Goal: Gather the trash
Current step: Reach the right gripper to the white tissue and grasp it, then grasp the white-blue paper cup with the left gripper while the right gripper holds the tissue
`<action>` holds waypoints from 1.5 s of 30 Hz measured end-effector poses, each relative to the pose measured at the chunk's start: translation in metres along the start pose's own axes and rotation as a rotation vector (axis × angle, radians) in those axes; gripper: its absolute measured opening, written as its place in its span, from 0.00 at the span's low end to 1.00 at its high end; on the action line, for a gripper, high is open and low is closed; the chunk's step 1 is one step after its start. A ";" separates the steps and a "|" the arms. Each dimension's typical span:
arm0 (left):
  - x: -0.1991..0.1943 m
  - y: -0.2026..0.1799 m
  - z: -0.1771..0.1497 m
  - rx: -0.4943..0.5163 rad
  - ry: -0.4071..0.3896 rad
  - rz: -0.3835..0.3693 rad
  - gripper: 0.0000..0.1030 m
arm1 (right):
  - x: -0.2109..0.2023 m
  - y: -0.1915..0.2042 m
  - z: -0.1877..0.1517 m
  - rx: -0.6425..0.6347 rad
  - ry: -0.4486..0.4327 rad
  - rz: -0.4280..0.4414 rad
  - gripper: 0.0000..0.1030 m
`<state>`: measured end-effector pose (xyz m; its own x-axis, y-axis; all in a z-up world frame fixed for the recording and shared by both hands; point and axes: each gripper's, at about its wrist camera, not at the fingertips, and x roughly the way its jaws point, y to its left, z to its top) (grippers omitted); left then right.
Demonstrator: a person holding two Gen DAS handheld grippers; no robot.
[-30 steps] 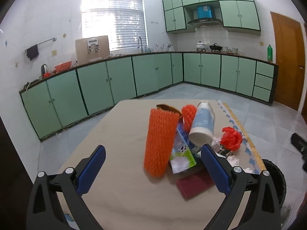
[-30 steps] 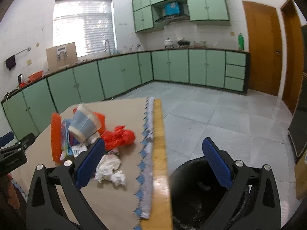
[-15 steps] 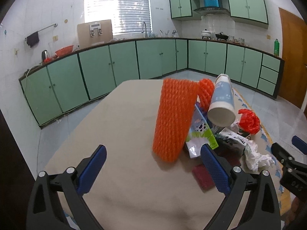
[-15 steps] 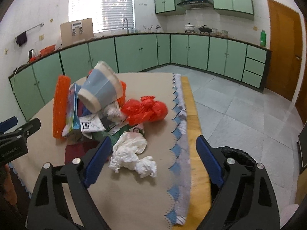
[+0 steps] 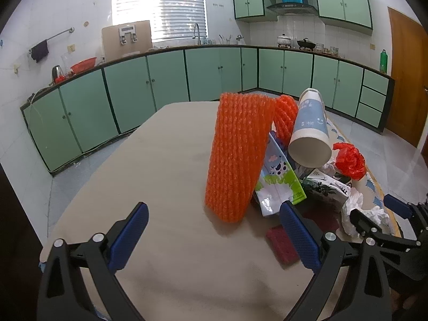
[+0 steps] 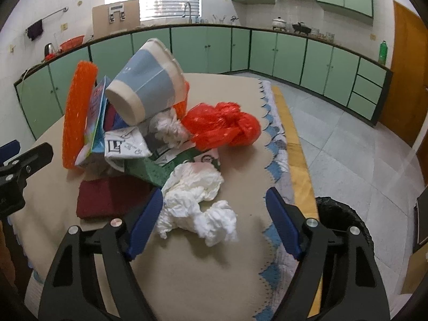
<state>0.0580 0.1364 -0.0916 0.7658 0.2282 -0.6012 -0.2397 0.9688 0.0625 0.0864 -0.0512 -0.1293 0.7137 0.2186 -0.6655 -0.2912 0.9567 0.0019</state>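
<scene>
Both grippers spread wide and empty over the trash pile.

The tall orange foam-net sleeve [image 5: 238, 157] leans just ahead of the left gripper [image 5: 214, 236], nearer its right finger; the crumpled white tissue wad [image 6: 198, 203] lies between the right gripper [image 6: 214, 222] fingertips. Best to lower squarely, then pinch the tissue's bulk.

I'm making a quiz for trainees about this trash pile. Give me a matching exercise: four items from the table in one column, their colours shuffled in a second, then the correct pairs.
Things:
1. foam net sleeve
2. crumpled tissue
3. paper cup
4. flat pad

Colours:
A. white
B. dark red
C. orange
D. pale blue with cream bands

Pairs: 1-C, 2-A, 3-D, 4-B
</scene>
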 end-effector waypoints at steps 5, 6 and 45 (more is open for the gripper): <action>0.003 -0.002 0.000 0.004 0.006 -0.003 0.93 | 0.005 0.007 -0.006 -0.012 0.038 0.081 0.59; 0.003 -0.002 0.000 0.003 0.006 -0.004 0.93 | 0.006 0.008 -0.006 -0.017 0.044 0.095 0.51; 0.015 -0.084 0.064 0.090 -0.106 -0.181 0.69 | -0.036 -0.083 0.061 0.097 -0.128 0.019 0.20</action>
<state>0.1277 0.0647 -0.0549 0.8510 0.0539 -0.5223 -0.0419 0.9985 0.0348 0.1238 -0.1272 -0.0593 0.7860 0.2539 -0.5637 -0.2474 0.9648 0.0896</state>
